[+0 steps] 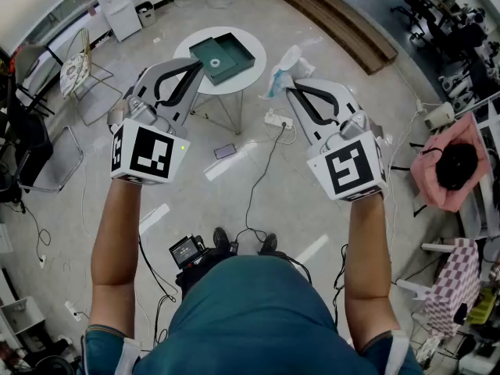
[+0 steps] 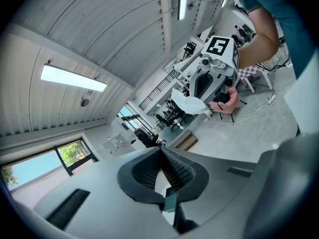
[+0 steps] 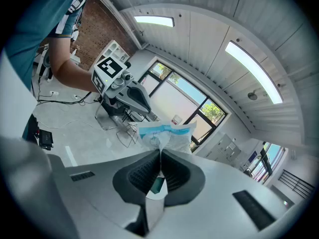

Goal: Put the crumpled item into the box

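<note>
In the head view both grippers are held up over the floor. My right gripper is shut on the crumpled item, a white and blue plastic bag that sticks out past its tips. The right gripper view shows the bag pinched between the closed pads of the right gripper. My left gripper is shut with nothing in it; its pads meet in the left gripper view. The teal box lies open on a round white table, just beyond both grippers' tips.
On the floor below the grippers lie a power strip, a phone and trailing cables. Wire chairs stand at the left. A pink cloth hangs over a seat at the right. A wooden platform runs along the back.
</note>
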Demonstrator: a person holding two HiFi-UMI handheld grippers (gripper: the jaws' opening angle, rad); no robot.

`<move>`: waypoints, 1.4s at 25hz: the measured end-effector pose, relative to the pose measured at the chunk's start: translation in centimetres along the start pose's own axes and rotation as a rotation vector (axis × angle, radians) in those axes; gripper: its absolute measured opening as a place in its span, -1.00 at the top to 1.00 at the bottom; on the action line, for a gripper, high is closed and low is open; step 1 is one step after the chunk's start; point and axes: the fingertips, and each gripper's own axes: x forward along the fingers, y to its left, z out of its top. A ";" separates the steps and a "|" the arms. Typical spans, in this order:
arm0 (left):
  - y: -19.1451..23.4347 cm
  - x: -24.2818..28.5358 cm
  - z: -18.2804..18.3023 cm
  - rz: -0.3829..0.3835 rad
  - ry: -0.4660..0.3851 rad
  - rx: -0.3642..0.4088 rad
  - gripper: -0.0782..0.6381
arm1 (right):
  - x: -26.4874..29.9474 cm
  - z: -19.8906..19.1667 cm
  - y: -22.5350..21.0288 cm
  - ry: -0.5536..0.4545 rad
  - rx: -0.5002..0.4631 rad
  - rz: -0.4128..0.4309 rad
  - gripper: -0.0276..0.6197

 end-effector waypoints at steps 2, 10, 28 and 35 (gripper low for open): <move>0.2 -0.3 -0.1 -0.004 -0.002 0.000 0.73 | 0.1 0.4 0.1 0.003 0.002 -0.002 0.79; 1.2 -0.4 -1.2 -0.017 -0.022 -0.012 0.73 | 1.5 1.6 0.4 -0.006 0.046 -0.003 0.79; 1.5 6.7 -2.6 0.032 0.095 -0.014 0.73 | 7.0 -3.3 -5.1 -0.110 0.051 0.102 0.79; 0.9 12.7 -2.3 0.074 0.168 -0.025 0.73 | 9.0 -8.2 -9.2 -0.160 0.054 0.167 0.79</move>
